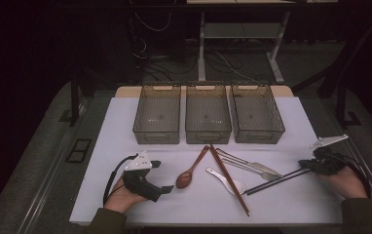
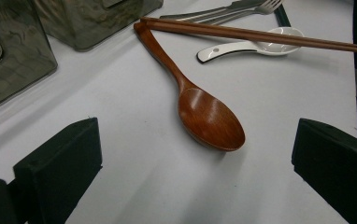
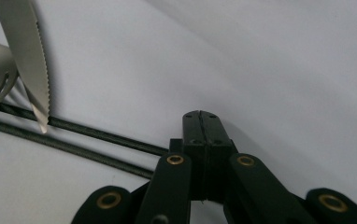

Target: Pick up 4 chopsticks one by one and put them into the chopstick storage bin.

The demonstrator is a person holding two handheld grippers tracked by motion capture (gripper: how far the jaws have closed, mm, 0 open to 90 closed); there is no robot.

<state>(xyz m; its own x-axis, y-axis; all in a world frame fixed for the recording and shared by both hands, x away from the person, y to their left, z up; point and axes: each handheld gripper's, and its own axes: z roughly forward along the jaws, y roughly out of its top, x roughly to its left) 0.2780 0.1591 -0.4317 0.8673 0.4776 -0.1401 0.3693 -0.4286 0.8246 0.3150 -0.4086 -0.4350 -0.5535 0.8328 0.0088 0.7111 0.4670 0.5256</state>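
Observation:
My left gripper (image 1: pixel 160 176) rests at the table's front left with its jaws wide open. In the left gripper view (image 2: pixel 193 168) a brown wooden spoon (image 2: pixel 209 119) lies just ahead of the gap, untouched; from above the spoon (image 1: pixel 188 175) sits right of that gripper. At the right edge my right gripper (image 1: pixel 305 166) points left, shut with nothing between its jaws (image 3: pixel 200 116). Two black chopsticks (image 3: pixel 97 137) run up to its left side and pass under its linkage. A serrated knife tip (image 3: pixel 29 60) lies over them.
Three clear bins (image 1: pixel 208 119) stand in a row at the back of the white mat (image 1: pixel 125 122). Brown chopsticks (image 1: pixel 229 179), a white ceramic spoon (image 1: pixel 227 181), a metal knife and fork (image 1: pixel 250 166) and the black chopsticks (image 1: pixel 276 180) lie mid-table.

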